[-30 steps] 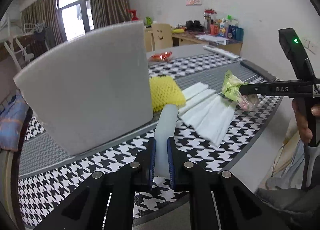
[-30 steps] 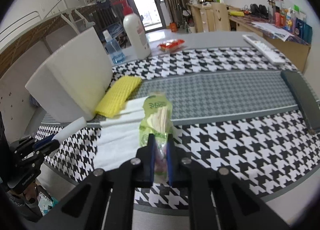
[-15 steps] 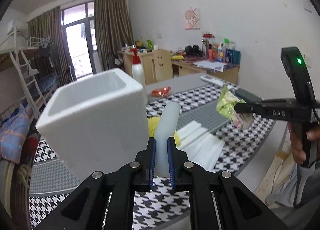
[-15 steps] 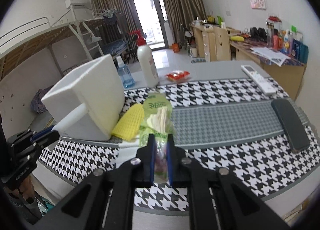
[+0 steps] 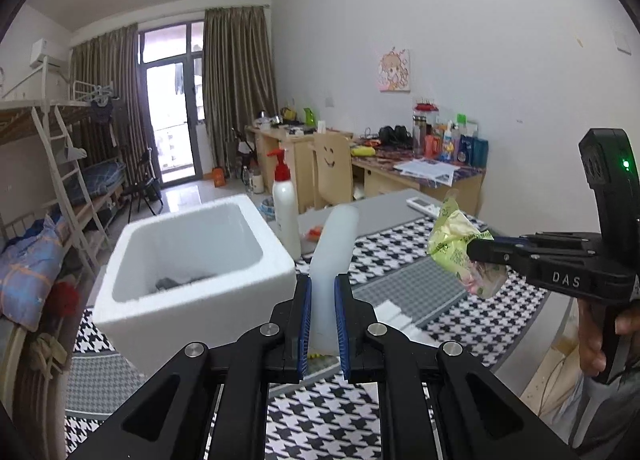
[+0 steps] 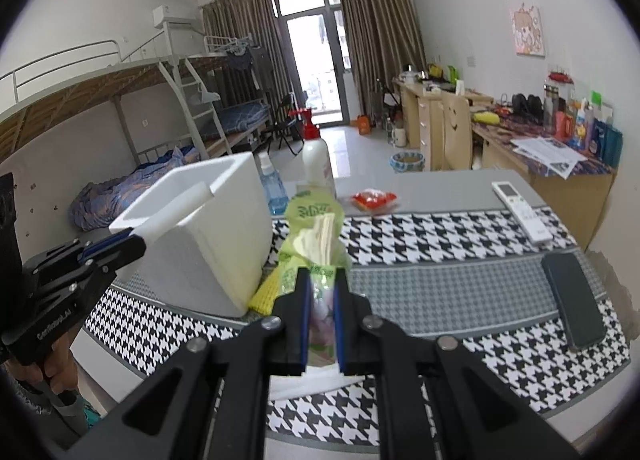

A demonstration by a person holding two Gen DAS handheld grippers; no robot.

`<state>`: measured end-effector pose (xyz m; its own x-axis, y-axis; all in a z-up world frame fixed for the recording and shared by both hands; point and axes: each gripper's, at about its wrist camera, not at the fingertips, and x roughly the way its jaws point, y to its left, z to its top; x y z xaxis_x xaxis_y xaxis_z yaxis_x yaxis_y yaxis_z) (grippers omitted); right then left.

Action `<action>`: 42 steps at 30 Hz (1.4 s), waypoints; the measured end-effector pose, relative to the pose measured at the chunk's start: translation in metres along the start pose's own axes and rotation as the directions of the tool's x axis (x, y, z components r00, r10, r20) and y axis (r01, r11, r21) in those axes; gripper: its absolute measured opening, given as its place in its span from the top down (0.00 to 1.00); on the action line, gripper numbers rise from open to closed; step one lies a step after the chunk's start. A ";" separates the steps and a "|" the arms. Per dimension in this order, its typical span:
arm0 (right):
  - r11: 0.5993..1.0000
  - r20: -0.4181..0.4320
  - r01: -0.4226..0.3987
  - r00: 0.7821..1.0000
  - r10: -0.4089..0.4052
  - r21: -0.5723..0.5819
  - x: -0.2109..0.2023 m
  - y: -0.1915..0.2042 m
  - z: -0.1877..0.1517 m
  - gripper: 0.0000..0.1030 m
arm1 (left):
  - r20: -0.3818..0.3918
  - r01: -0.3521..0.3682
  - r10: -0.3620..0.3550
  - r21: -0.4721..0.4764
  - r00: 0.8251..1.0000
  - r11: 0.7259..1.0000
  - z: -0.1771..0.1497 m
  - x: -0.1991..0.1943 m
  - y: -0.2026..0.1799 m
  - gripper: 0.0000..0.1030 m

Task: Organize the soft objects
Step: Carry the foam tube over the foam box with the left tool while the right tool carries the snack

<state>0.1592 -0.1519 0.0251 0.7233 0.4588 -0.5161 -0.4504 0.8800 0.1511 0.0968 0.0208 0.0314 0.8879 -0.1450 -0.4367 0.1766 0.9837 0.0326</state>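
A: While both tools hang above the tabletop (image 6: 460, 272), what is each one gripping?

B: From its own camera, the left gripper (image 5: 322, 324) is clenched on a pale foam strip (image 5: 334, 252), a smooth, matte, round-ended slab that rises toward 12 o'clock between the blue pads. The right gripper (image 6: 320, 320) is clamped on a crinkly green plastic packet (image 6: 314, 236); it looks translucent, with pale sheets bunched inside.

A: Where do those things sit relative to the box?

B: In the left view the white foam box (image 5: 192, 272) stands at about 10 o'clock from the strip. It is thick-walled, square with rounded inner corners, grainy on the outside, and something dark lies in its bottom. The packet hangs in the air at 3 o'clock, pinched in the right gripper (image 5: 480, 250). In the right view the strip's tip (image 6: 180, 207) lies over the box's rim (image 6: 224, 171), at 10 o'clock from the packet, and the left gripper (image 6: 132, 240) shows at 9 o'clock.

A: Anything soft left lying down?

B: A yellow mesh sleeve (image 6: 268, 292), ribbed and netted, lies against the box's near corner. Flat white foam sheets (image 5: 394, 314) lie on the houndstooth cloth at 4 o'clock from the strip.

A: And the rest?

B: A white pump bottle (image 6: 316, 163) with a red head stands behind the box, a clear blue bottle (image 6: 272, 187) beside it. A glossy black phone (image 6: 572, 296) lies at 3 o'clock, a white remote (image 6: 520, 211) at 2 o'clock.
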 end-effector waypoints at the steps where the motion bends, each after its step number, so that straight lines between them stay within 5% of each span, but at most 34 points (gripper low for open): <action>1: 1.000 0.006 -0.002 1.000 0.002 -0.004 -0.001 0.001 0.002 0.87 | 0.008 -0.004 0.004 -0.005 1.000 1.000 0.002 -0.001 0.000 0.88; 14: 1.000 0.047 -0.016 0.999 0.017 -0.022 -0.003 0.008 0.018 0.87 | 0.060 -0.033 0.034 -0.017 0.998 0.999 0.024 -0.007 0.004 0.88; 42: 0.981 0.033 -0.157 0.986 0.162 -0.118 0.041 0.058 0.052 0.87 | 0.085 -0.231 0.241 -0.116 0.967 0.966 0.033 -0.013 0.062 0.88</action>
<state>0.1901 -0.0756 0.0568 0.6577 0.5991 -0.4567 -0.6169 0.7763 0.1299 0.1102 0.0806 0.0685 0.9370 0.0879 -0.3382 -0.0834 0.9961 0.0278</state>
